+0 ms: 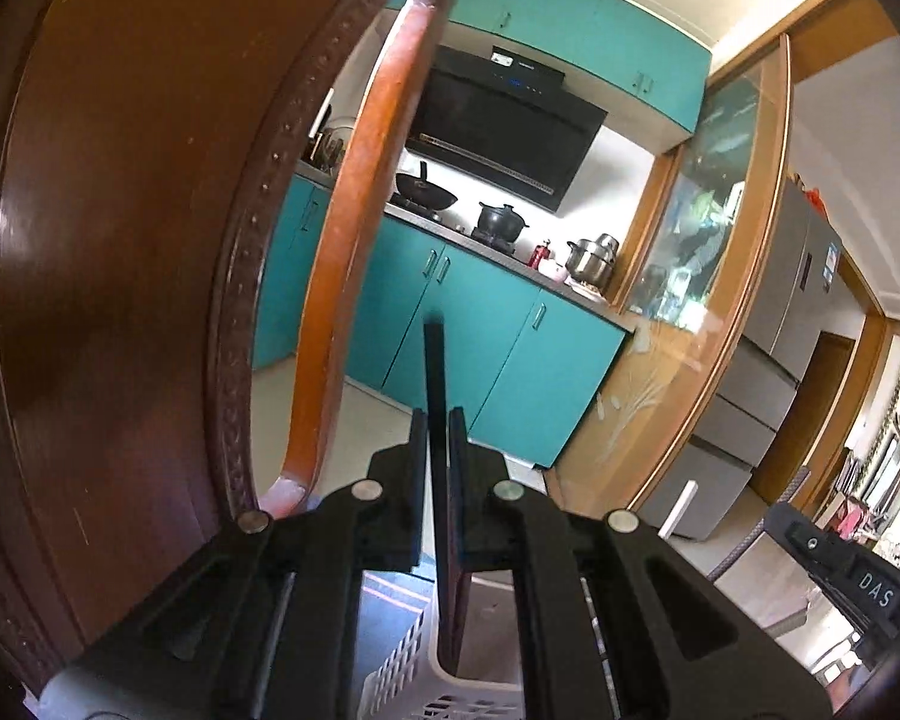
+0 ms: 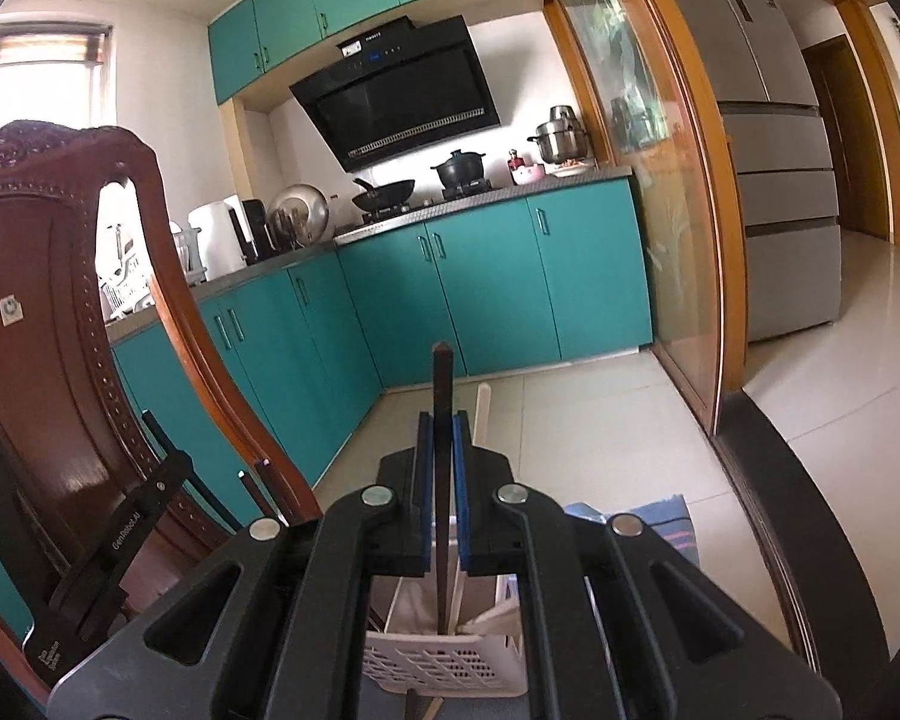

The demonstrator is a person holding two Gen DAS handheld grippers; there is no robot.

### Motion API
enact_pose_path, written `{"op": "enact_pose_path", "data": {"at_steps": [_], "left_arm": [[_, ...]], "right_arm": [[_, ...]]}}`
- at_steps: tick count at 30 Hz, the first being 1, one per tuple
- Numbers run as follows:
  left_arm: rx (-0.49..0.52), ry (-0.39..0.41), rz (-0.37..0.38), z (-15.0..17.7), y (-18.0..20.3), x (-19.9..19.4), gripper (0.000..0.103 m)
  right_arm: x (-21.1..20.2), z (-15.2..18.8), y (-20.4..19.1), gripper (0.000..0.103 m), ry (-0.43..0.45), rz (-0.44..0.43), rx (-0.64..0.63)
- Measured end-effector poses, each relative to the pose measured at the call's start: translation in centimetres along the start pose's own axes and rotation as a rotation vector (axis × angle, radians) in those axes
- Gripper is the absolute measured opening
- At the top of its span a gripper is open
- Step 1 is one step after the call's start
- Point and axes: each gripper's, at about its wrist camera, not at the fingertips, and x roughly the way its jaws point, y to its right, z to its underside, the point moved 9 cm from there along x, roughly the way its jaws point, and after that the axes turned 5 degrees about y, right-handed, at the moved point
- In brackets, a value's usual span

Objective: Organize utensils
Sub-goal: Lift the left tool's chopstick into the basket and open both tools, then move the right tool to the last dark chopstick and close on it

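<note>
1. two grippers each clamp one dark chopstick upright.
2. left gripper (image 1: 437, 420) pinches its chopstick (image 1: 433, 360) above the white slotted basket (image 1: 402, 669).
3. right gripper (image 2: 442, 423) pinches another chopstick (image 2: 441, 396), lower end inside the basket (image 2: 444, 669).

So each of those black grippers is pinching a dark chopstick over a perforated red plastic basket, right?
Nearly. The perforated plastic basket is white, not red; the right wrist view shows it most clearly. The rest holds: the left gripper and the right gripper are each shut on a dark chopstick above it.
</note>
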Motion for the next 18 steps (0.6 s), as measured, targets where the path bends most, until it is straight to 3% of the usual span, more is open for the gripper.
{"op": "enact_pose_path", "data": {"at_steps": [4, 8, 12, 16, 18], "left_arm": [[0.027, 0.004, -0.004, 0.3, 0.0, -0.6, 0.007], [0.051, -0.008, 0.016, 0.6, 0.2, -1.4, 0.020], [0.074, -0.028, 0.034, 0.7, 0.2, -3.0, 0.030], [0.109, -0.077, -0.011, 2.1, -0.9, -4.8, 0.034], [0.108, -0.127, -0.043, 3.8, -1.8, -5.4, 0.035]], "right_arm": [[-0.9, 0.2, 0.0, 0.009, 0.002, 0.023, -0.036], [-3.8, -0.9, -0.4, 0.030, 0.060, 0.007, -0.042], [-8.9, -0.4, -1.7, 0.030, 0.103, -0.090, -0.067], [-10.5, 5.8, -3.0, 0.030, 0.003, -0.221, -0.084], [-8.3, 10.2, -3.2, 0.030, -0.126, -0.192, -0.135]]}}
